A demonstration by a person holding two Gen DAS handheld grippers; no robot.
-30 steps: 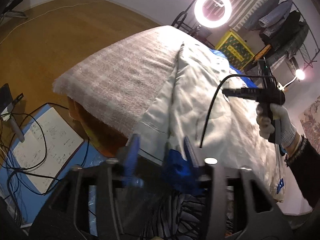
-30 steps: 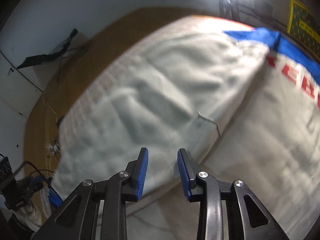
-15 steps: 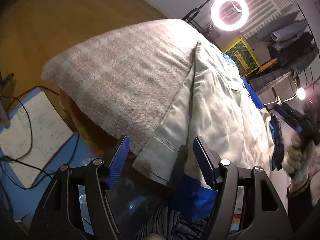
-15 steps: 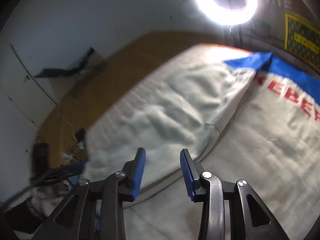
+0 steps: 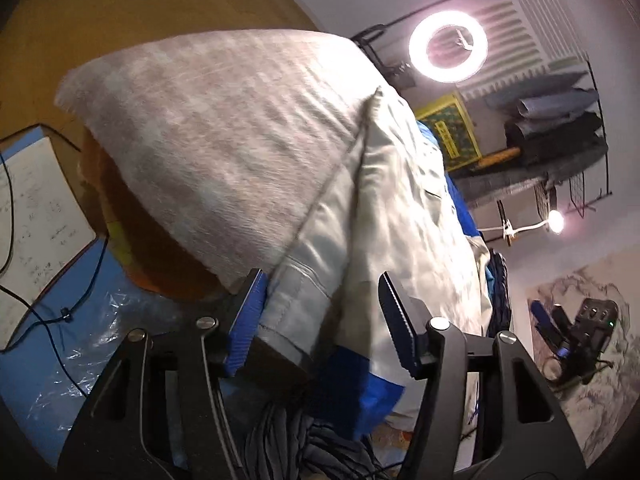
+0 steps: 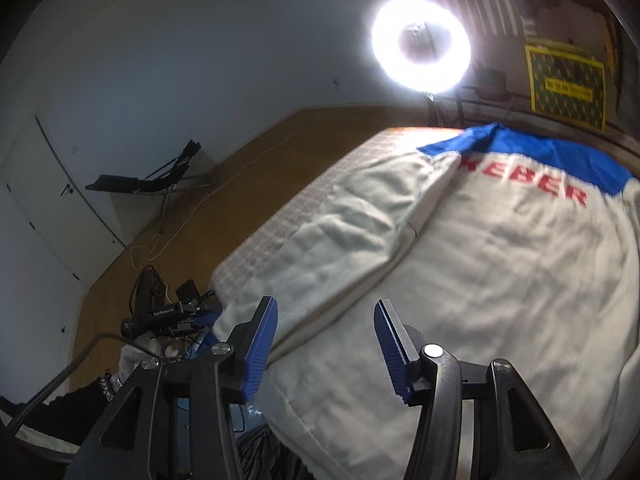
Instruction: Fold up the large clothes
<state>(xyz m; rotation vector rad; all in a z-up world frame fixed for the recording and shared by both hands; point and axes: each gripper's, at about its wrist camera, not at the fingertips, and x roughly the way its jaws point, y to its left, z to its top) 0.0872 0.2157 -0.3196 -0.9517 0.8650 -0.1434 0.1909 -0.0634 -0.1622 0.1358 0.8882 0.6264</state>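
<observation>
A large white jacket (image 6: 500, 264) with blue shoulders and red letters lies back-up on a table under a checked cloth (image 5: 224, 128). One sleeve (image 6: 344, 236) is folded along its left side. My left gripper (image 5: 320, 320) is open, its fingers either side of the jacket's hem corner (image 5: 296, 304) at the table's near edge. My right gripper (image 6: 324, 340) is open and empty above the jacket's lower edge. The left gripper also shows in the right wrist view (image 6: 168, 316), and the right gripper in the left wrist view (image 5: 576, 332).
A ring light (image 6: 420, 44) stands behind the table. A rack with hung clothes (image 5: 556, 128) is at the back right. A notebook (image 5: 32, 208), cables and blue plastic sheet (image 5: 52, 356) lie on the floor left. Striped fabric (image 5: 304, 448) hangs below the table edge.
My left gripper has opened wide and let go of the jacket's hem, moving in close to its corner. My right gripper has opened wider and pulled back toward the jacket's lower edge.
</observation>
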